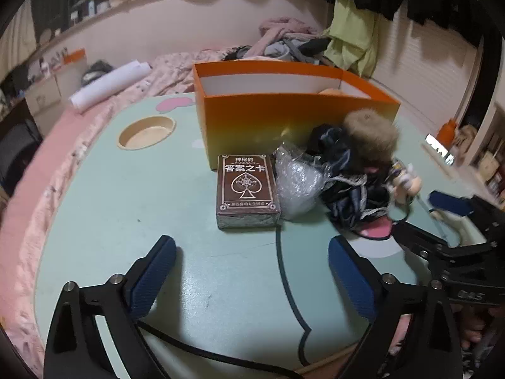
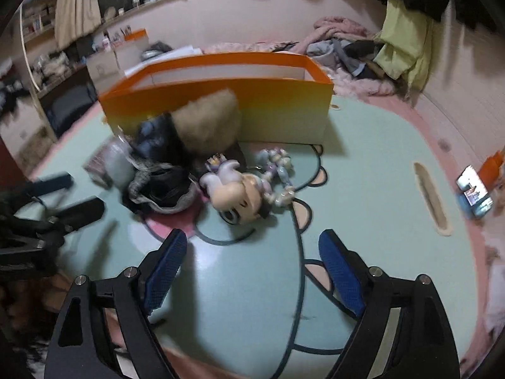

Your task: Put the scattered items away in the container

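An open orange box (image 1: 284,107) (image 2: 221,101) stands at the back of the pale green table (image 1: 157,205). In front of it lie a brown card box (image 1: 246,189), a clear plastic bag (image 1: 296,183), a dark cloth with a fur trim (image 1: 353,164) (image 2: 176,158) and a small big-headed doll (image 2: 236,195) (image 1: 407,183) with a string of pastel beads (image 2: 277,170). My left gripper (image 1: 252,249) is open, short of the card box, nothing between its pads. My right gripper (image 2: 252,246) is open just short of the doll, empty.
A round cup recess (image 1: 146,132) sits in the table at the left, a narrow slot (image 2: 430,195) at the right. A phone (image 2: 473,192) lies beyond the slot. Pink bedding (image 1: 38,189) surrounds the table; clothes (image 1: 290,41) are piled behind the box.
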